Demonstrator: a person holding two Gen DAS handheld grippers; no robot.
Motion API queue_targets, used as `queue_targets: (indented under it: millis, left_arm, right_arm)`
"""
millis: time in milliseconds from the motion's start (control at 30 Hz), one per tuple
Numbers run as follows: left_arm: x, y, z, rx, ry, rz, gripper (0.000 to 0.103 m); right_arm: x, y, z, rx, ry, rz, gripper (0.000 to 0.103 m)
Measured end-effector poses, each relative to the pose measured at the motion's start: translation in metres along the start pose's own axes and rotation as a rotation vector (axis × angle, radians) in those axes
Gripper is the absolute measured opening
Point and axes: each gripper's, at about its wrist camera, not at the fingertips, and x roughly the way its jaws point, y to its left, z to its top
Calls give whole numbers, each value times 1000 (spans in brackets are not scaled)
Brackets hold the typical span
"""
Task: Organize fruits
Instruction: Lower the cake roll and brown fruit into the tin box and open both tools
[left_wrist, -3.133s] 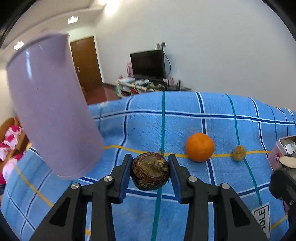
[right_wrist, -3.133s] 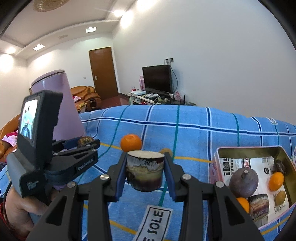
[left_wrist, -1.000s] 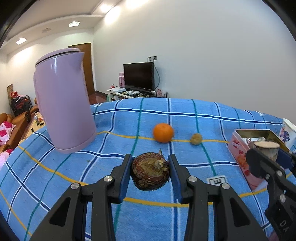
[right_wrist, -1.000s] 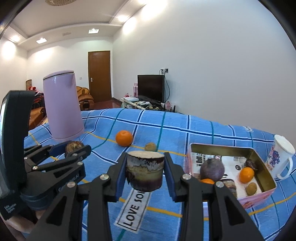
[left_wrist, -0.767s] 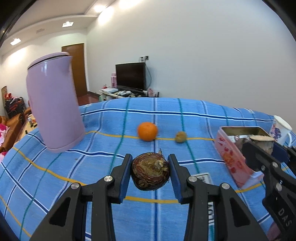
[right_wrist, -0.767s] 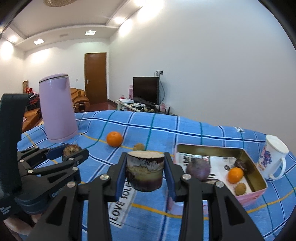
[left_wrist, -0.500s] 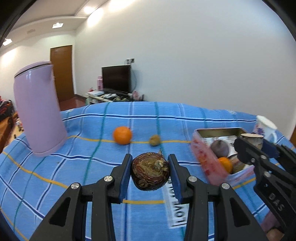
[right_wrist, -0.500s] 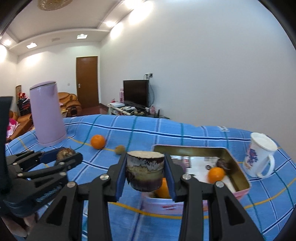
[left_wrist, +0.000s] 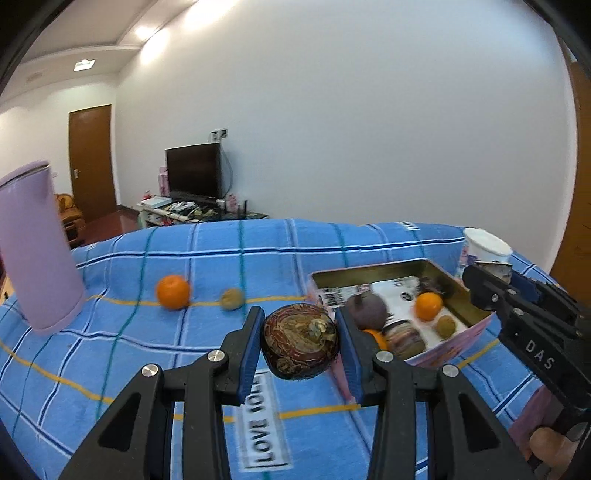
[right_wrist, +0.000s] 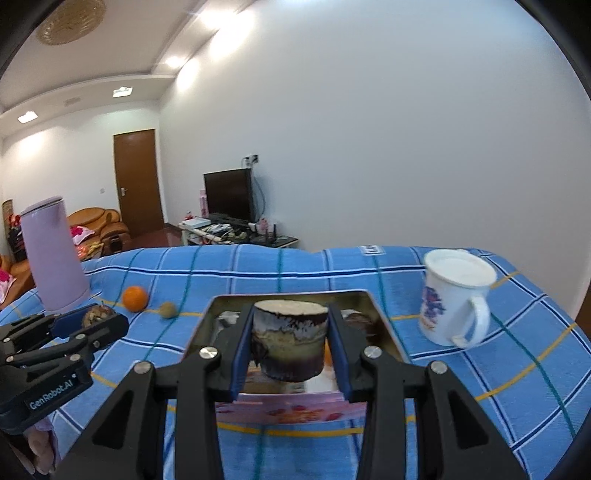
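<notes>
Nearest, left gripper (left_wrist: 300, 345): blue pads pinching a dark mottled round fruit (left_wrist: 299, 346), held in the air above the blue checked cloth (left_wrist: 207, 258) covering the bench, just short of the tin's near corner.

Right gripper (right_wrist: 290, 341): pads clamped on a short cylindrical cut fruit chunk (right_wrist: 290, 339), pale on top, dark purple at the base, held over the near end of the tin.

Cloth label reading "LOVE SOLE" (left_wrist: 263, 421), flat on the cloth below the left gripper.

Rectangular tin (left_wrist: 469, 306), pink outside, printed paper lining. Contents: one dark purple round fruit (left_wrist: 365, 309), one small orange fruit (left_wrist: 428, 305), one small brownish-green fruit (left_wrist: 445, 325), a banded dark chunk (left_wrist: 402, 338); further items partly hidden by the gripper.

White mug (right_wrist: 452, 302) with blue floral print, upright on the cloth just right of the tin, handle toward the camera.

Loose orange (left_wrist: 173, 291) and small brownish fruit (left_wrist: 232, 298), apart from each other, on the cloth left of the tin.

Lilac kettle (left_wrist: 35, 251), upright at the far left.

Television (left_wrist: 194, 171) against the far wall.
</notes>
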Motion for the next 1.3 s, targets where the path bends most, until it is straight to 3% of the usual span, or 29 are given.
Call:
queue_targets:
  millis: [467,1067,1300]
  left_arm:
    - [50,-64,22,46,41,-55,42]
    - [110,-78,23,70,117,39,42]
    - [115,-79,22,88,112,62,42]
  right_arm:
    - [12,-66,5,117,34,-108,41]
    - [87,-61,14,85,169,-74,41]
    - [102,-58,13,72,211,-43,41]
